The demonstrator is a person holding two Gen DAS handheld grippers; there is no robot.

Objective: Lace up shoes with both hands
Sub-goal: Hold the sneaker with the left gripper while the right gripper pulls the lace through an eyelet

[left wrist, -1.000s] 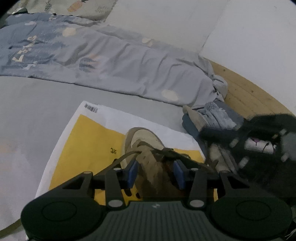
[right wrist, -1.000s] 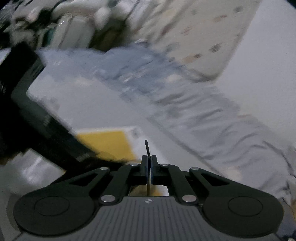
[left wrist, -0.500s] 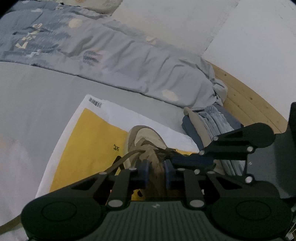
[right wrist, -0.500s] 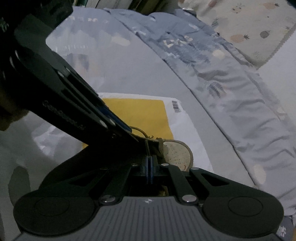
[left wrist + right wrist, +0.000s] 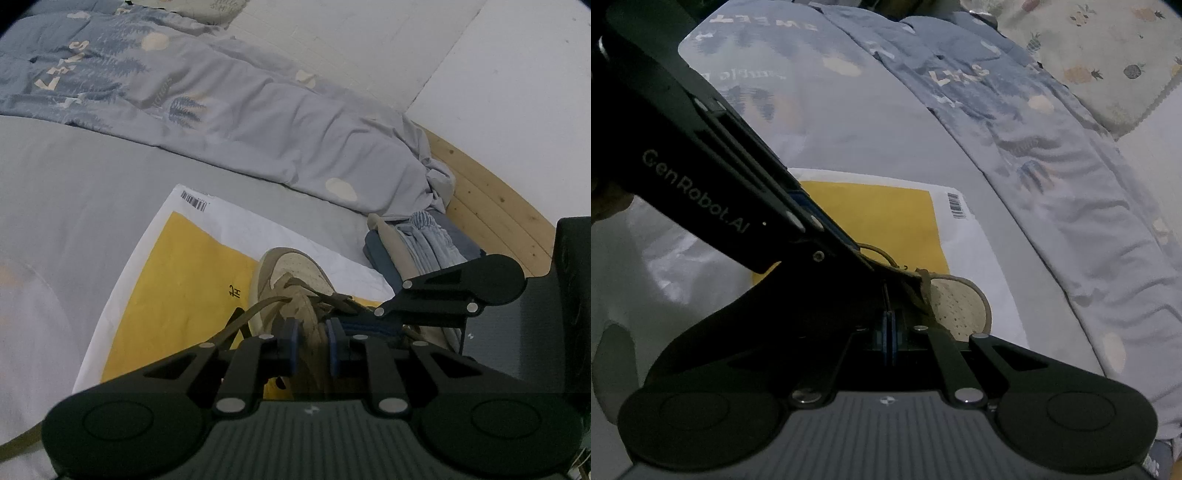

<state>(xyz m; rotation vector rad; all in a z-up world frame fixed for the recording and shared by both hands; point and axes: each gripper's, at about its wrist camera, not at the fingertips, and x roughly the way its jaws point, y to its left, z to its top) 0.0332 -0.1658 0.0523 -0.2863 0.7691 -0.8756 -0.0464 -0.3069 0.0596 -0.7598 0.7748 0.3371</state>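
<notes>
1. Shoe (image 5: 291, 280) sits toe-away on the yellow-and-white mailer bag (image 5: 184, 295), which lies flat on the grey bed sheet (image 5: 74, 177)
2. Left gripper (image 5: 311, 345) is right over the shoe's throat, blue pads clamped on the tan tongue (image 5: 308, 321) between them
3. Olive lace (image 5: 240, 321) loops out to the left of the shoe and trails off toward the bottom-left corner
4. Right gripper (image 5: 888, 332) has its pads pressed flat together with a thin dark strip sticking up between them; looks like the lace end, too dark to be sure
5. Right gripper's fingers come in from the right, just beside the left one's pads
6. Blue patterned duvet (image 5: 221, 110) lies crumpled behind, folded clothes (image 5: 417, 251) right of the shoe
</notes>
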